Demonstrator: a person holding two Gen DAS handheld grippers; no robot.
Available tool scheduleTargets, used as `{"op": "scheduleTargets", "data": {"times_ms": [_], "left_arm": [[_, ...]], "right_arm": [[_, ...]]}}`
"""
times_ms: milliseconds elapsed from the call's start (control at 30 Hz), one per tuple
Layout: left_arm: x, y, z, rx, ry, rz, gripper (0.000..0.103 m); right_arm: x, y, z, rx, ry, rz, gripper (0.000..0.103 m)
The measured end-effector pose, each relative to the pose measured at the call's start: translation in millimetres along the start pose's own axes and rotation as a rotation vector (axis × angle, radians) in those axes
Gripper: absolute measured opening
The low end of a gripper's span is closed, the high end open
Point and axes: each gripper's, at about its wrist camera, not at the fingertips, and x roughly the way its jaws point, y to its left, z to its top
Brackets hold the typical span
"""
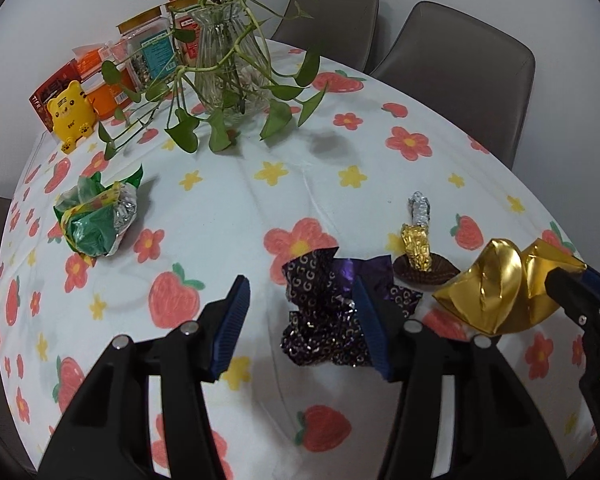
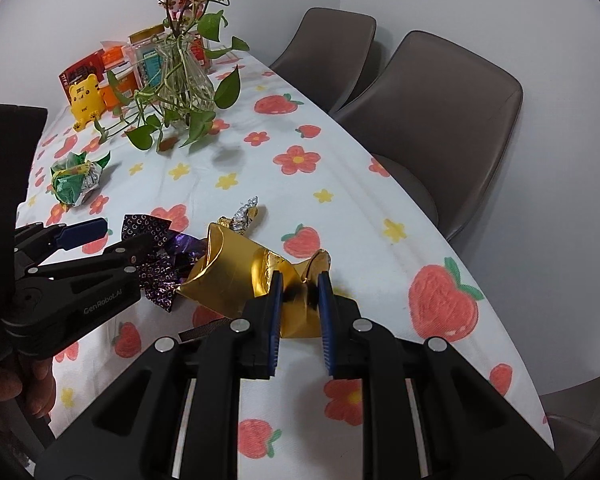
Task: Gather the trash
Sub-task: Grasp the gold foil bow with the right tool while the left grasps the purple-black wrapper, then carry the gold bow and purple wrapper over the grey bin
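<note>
My left gripper [image 1: 300, 312] is open; the purple patterned wrapper [image 1: 324, 320] lies between its fingers, against the right finger, and also shows in the right wrist view [image 2: 156, 256]. My right gripper [image 2: 300, 300] is shut on the gold foil wrapper [image 2: 236, 276], which also shows in the left wrist view [image 1: 500, 288] at the right. A gold and silver foil twist on a brown paper cup [image 1: 418, 244] lies just beyond. A crumpled green and silver wrapper [image 1: 96, 216] lies at the left, apart from both grippers.
A glass vase with trailing green leaves [image 1: 228, 64] stands at the back of the flowered tablecloth [image 1: 220, 208]. Behind it are jars and boxes [image 1: 148, 56] and a yellow tiger figure [image 1: 70, 114]. Brown chairs [image 2: 432, 112] line the table's right side.
</note>
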Motion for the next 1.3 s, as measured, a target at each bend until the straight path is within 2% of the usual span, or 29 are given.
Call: {"op": "scheduleTargets", "data": {"times_ms": [67, 100, 233, 300, 567, 933, 1133, 1300], "left_arm": [[11, -1, -1, 0.0, 0.031, -0.014, 0.034], [15, -1, -3, -0.004, 0.044, -0.02, 0.024], [18, -3, -10, 0.013, 0.037, -0.015, 0.012], [12, -3, -10, 0.018, 0.024, -0.013, 0.01], [-17, 7, -22, -0.005, 0.01, -0.01, 0.01], [-78, -3, -69, 0.012, -0.008, 0.024, 0.01], [-124, -37, -99, 0.009, -0.04, 0.077, 0.01], [-156, -99, -123, 0.064, -0.053, 0.045, 0.01]], "right_arm": [[2, -1, -1, 0.003, 0.004, 0.001, 0.015], [3, -1, -1, 0.005, 0.006, 0.003, 0.015], [5, -2, -2, 0.006, 0.013, 0.003, 0.015], [6, -2, -3, 0.008, 0.016, 0.002, 0.015], [-5, -3, -10, 0.014, 0.016, 0.002, 0.015], [-54, -13, -42, 0.026, -0.006, 0.01, 0.015], [-97, -43, -76, 0.08, -0.032, -0.011, 0.015], [-139, -85, -117, 0.135, -0.043, -0.056, 0.015]]}}
